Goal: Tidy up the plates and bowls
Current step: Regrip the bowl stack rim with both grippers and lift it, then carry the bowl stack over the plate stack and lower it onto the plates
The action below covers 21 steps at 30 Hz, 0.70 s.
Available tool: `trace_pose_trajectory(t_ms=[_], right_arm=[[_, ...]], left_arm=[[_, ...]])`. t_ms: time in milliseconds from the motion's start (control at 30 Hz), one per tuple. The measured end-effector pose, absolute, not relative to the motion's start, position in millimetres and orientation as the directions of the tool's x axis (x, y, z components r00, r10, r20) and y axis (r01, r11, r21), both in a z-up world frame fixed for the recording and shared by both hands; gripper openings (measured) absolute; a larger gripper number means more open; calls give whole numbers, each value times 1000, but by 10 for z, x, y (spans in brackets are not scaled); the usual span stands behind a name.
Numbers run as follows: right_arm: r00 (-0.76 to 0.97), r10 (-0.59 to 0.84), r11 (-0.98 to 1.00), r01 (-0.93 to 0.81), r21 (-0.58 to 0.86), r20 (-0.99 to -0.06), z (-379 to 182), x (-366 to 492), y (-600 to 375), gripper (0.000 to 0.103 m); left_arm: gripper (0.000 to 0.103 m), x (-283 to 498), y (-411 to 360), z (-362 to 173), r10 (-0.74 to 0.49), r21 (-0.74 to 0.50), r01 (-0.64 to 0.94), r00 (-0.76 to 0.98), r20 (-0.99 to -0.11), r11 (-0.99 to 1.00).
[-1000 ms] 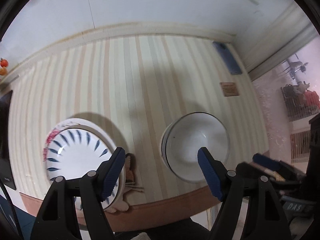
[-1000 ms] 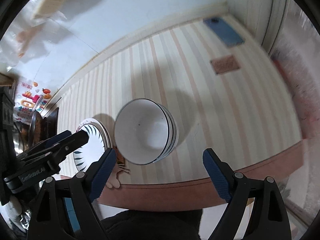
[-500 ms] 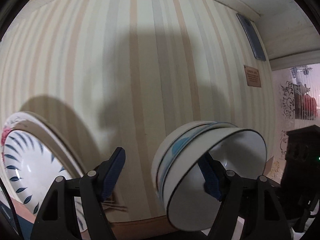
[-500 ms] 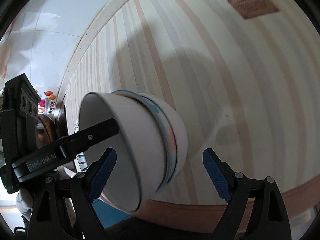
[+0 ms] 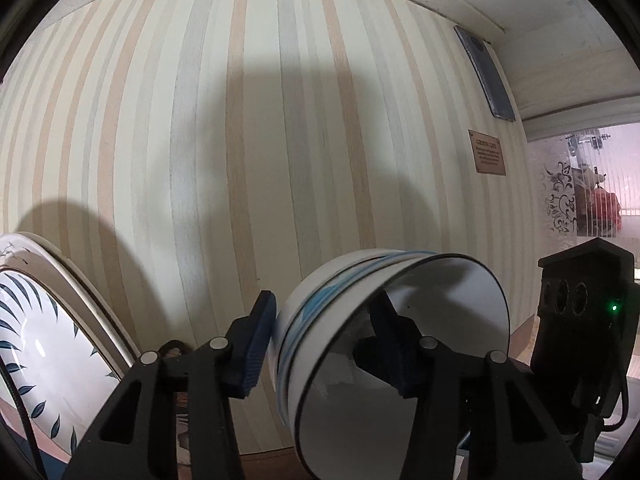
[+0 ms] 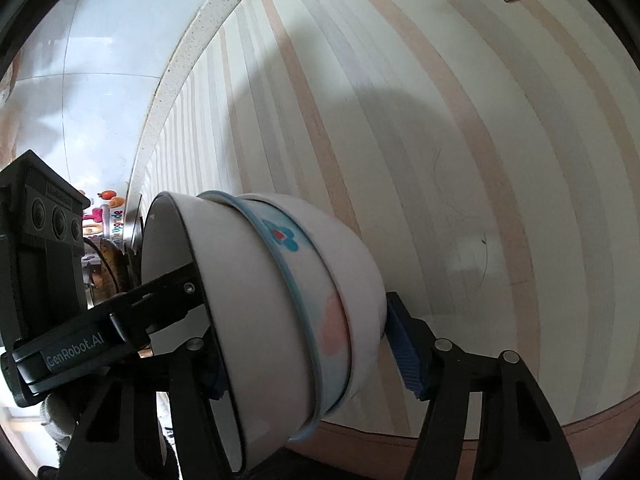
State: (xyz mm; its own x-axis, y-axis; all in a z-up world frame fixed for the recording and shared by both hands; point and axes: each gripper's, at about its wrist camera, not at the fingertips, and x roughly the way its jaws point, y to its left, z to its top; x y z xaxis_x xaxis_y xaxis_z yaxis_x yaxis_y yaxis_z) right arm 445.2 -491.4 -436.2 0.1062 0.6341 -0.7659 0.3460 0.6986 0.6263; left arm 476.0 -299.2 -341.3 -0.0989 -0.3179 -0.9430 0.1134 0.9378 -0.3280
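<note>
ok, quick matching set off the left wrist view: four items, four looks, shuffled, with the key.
Items:
1. bowls
2. plate
3. plaque
4. phone

Looks:
a. white with dark leaf print
b. grey-blue, lying flat
c. nested, white with a light blue band
d. brown with lettering

Pairs: 1-c, 2-a, 3-d, 4-b
</note>
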Motion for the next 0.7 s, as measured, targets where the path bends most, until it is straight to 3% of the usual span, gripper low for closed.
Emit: trace_pose_trajectory(t_ms=[700], right_arm=[[80,660,681,357,640,-747,-4251,4449,-4791,64]], left_arm=[[44,4720,-2857,-3252,-285,-289,48,-73,-956,956]])
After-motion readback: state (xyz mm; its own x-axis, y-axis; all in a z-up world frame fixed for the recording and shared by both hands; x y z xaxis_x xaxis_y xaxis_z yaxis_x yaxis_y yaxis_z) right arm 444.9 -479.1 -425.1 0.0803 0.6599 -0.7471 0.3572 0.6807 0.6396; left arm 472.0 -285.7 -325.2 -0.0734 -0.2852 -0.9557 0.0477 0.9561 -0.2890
